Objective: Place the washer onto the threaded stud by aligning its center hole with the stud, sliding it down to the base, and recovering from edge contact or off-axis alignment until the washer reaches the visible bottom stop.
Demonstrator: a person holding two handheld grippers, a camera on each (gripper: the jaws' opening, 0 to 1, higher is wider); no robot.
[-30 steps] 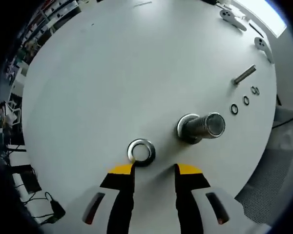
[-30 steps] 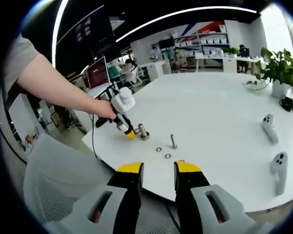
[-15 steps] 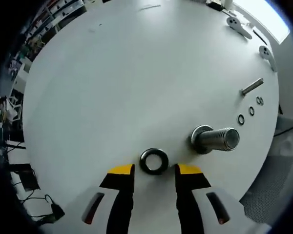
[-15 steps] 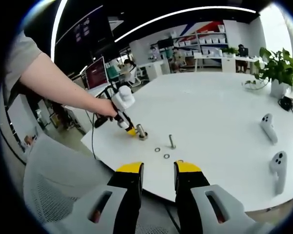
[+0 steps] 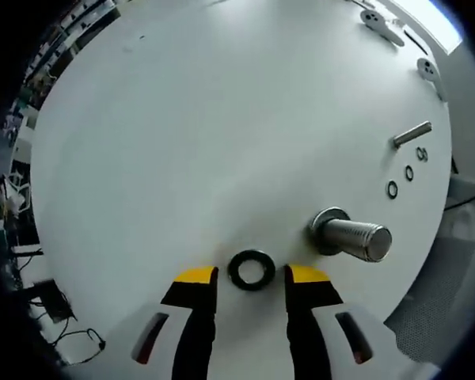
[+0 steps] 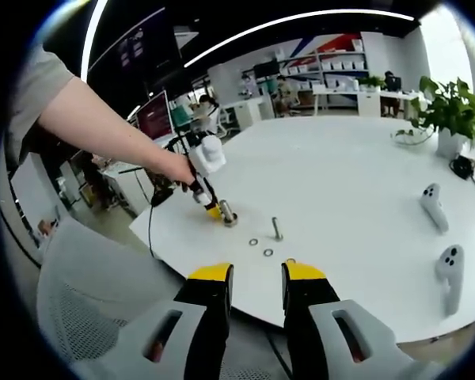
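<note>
In the left gripper view a dark metal washer [image 5: 251, 270] lies flat on the white round table [image 5: 190, 134], just ahead of my open left gripper [image 5: 250, 277] and level with its yellow-tipped fingers. The big threaded stud [image 5: 350, 235] stands on its flanged base to the right of the washer. In the right gripper view my right gripper [image 6: 256, 275] is open and empty, off the table's near edge. Far ahead of it the left gripper [image 6: 208, 207], held by a person's hand, sits beside the stud [image 6: 227, 212].
A thin bolt [image 5: 412, 134] and three small washers [image 5: 408, 172] lie beyond the stud near the table's edge. Two white controllers [image 6: 442, 237] rest at the right side, a potted plant [image 6: 451, 112] behind them. A grey mesh chair [image 6: 87, 317] stands below the table edge.
The left gripper has moved so the washer, earlier off its left fingertip, now sits centred just ahead of the open fingers. The right gripper has stayed put.
</note>
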